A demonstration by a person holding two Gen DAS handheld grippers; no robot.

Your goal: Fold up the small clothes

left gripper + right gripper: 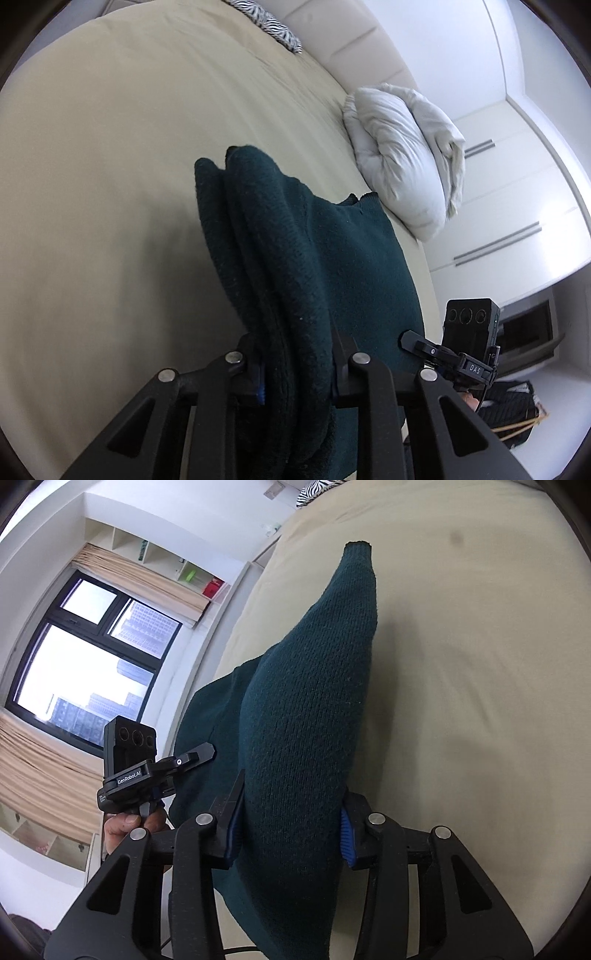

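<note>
- The dark green knitted garment (295,266) hangs bunched between the two grippers, lifted above the bed (92,184) near its right-hand side, with its far end drooping toward the sheet.
- The left gripper (297,373) is clenched on a thick, doubled wad of the knit; the fabric fills the whole gap between the jaws.
- The right gripper (291,834) likewise grasps a fat roll of the same garment, its blue pads (345,834) pressed into the wool on both sides.
- Judging by the two grips on opposite parts, the garment is probably held up so it can be spread or laid flat on the sheet for folding.
- A white pillow (402,162) lies at the bed's right edge, just beyond the garment; a zebra-print cushion (269,22) sits at the far edge.
- The middle of the bed looks free for laying the garment down; the pillow could crowd it on the right.
- A window (85,657) with beige blinds lies beyond the bed's left side.
</note>
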